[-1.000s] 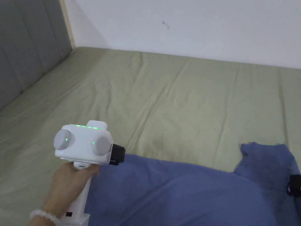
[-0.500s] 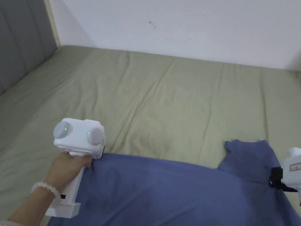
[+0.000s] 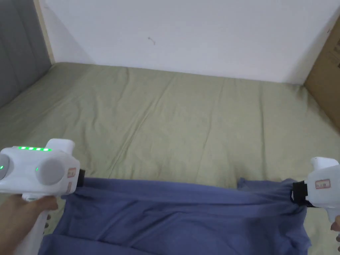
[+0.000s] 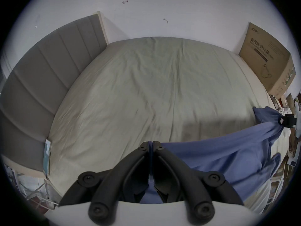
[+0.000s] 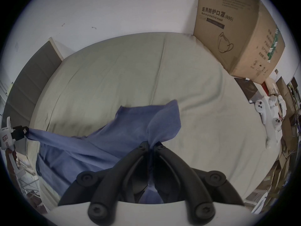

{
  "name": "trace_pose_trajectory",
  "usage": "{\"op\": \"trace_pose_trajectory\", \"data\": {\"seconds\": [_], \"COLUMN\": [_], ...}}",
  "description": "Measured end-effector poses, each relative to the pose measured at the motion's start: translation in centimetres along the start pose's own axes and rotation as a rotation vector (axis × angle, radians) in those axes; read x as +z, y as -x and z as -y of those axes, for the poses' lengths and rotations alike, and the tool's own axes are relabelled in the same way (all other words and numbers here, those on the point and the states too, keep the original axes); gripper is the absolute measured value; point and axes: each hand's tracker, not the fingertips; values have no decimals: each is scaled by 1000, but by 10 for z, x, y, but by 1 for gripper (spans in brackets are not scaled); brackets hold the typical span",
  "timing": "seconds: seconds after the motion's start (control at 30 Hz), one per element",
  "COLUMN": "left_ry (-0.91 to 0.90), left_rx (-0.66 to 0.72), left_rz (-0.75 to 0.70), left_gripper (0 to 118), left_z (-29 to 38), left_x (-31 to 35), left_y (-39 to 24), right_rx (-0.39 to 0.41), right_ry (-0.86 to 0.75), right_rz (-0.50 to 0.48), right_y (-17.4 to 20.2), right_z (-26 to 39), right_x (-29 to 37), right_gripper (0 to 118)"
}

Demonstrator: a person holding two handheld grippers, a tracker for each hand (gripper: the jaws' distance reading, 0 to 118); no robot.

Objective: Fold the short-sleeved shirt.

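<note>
Both hand-held grippers have drawn apart since a second ago, pulling the shirt (image 3: 179, 212) taut between them above the bed (image 3: 186, 119). At the left of the head view, the left hand (image 3: 16, 215) holds the left hand-held gripper (image 4: 151, 144) level, its jaws clamped on one shirt edge. At the right, the right hand-held gripper (image 5: 151, 145) is clamped on bunched cloth, a sleeve (image 5: 164, 123) flaring past its tips. Its holding hand is cut off at the frame edge, and the shirt's near part runs out of frame below. A box (image 5: 236, 33) stands at the far right.
</note>
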Motion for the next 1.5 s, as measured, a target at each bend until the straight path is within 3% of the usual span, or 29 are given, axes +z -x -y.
{"op": "trace_pose_trajectory", "data": {"seconds": [0.13,0.23,0.33,0.47,0.5,0.57,0.6,0.63,0.67,0.77,0.83,0.87,0.9,0.93,0.97,1.0,1.13,1.2,1.23,1.27,1.3,1.33,1.37,1.5], "left_ry": [22,50,104,173,160,157,161,160,154,113,83,72,55,57,61,69,24,33,39,49,60,65,75,123], "left_rx": [35,39,22,-23,-22,-27,-25,-11,-6,-47,-106,-102,-97,-95,-94,-96,-97,-89,-80,-77,-66,-51,-39,116], "left_rz": [65,36,7,-9,-16,-20,-16,-18,-20,-42,-29,-20,-11,0,-1,-22,-19,-11,-9,-11,-23,-31,-26,109], "left_gripper": [3,3,3,4,16,53,79,94,101,100,97,84,54,23,2,1,0,0,13,40,83,103,108,107], "left_z": [50,84,113,132,134,135,130,126,122,108,104,104,103,103,105,107,114,108,107,105,104,104,107,112], "left_x": [33,38,32,13,16,20,23,25,28,39,46,49,51,49,47,44,47,47,45,43,41,38,36,23], "left_y": [16,28,32,27,23,19,18,16,14,-1,-13,-16,-20,-22,-24,-27,-25,-19,-12,-8,-3,2,8,43], "right_rx": [14,19,-16,6,17,24,35,45,53,74,83,98,106,105,106,102,22,31,43,60,72,71,69,44], "right_ry": [4,25,87,94,86,80,55,31,19,-42,-92,-104,-111,-118,-118,-104,-65,-60,-61,-62,-60,-59,-53,-21], "right_rz": [-13,-18,-35,1,23,45,45,37,34,28,8,2,3,-3,-18,-51,-128,-119,-107,-96,-96,-100,-107,-147], "right_y": [-4,-8,-10,1,7,15,20,19,23,41,58,66,76,84,90,95,107,112,115,116,119,120,120,122], "right_z": [59,108,151,181,181,178,175,170,165,154,154,156,158,162,164,167,174,172,170,169,168,167,166,164], "right_x": [43,59,54,38,40,45,51,53,57,68,73,74,73,69,65,59,43,40,39,38,38,37,35,26], "right_gripper": [5,5,5,10,29,66,72,72,72,72,63,50,23,9,8,1,1,1,1,1,1,1,1,1]}}
